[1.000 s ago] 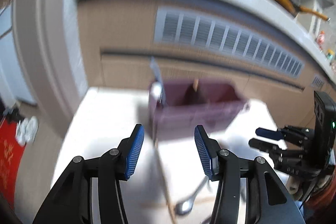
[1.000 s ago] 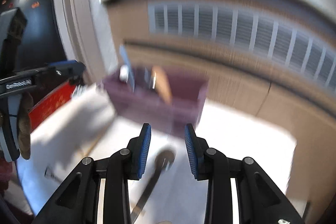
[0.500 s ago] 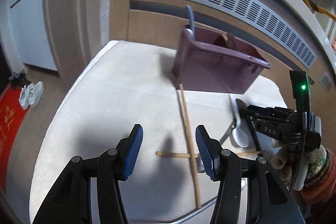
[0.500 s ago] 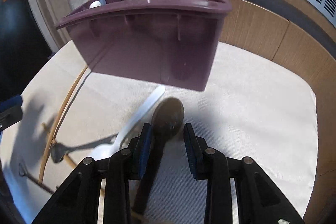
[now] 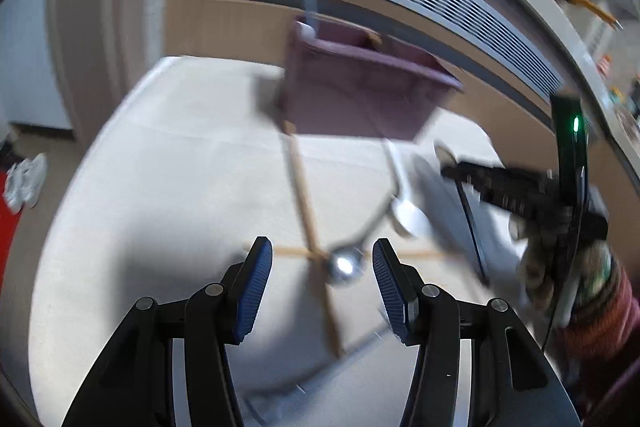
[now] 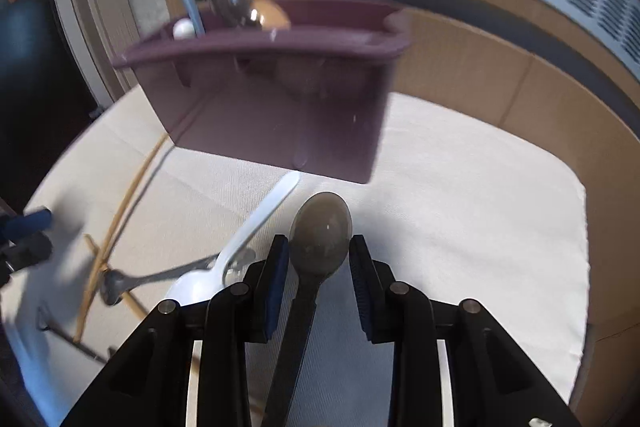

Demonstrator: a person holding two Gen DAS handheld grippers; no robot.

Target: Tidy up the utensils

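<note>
our right gripper (image 6: 318, 263) jaws straddle the dark spoon (image 6: 320, 231), not yet clamped; we close squarely on its neck. left gripper (image 5: 322, 281) open, empty.

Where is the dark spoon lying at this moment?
In the right wrist view, the dark spoon lies on the cloth between the right gripper fingers, just in front of the purple bin, beside the white spoon.

Beside one bin (image 6: 280, 95): two chopsticks (image 5: 304, 203), one white spoon (image 6: 240, 247), one dark spoon (image 6: 320, 231), one metal spoon (image 5: 344, 265).
</note>
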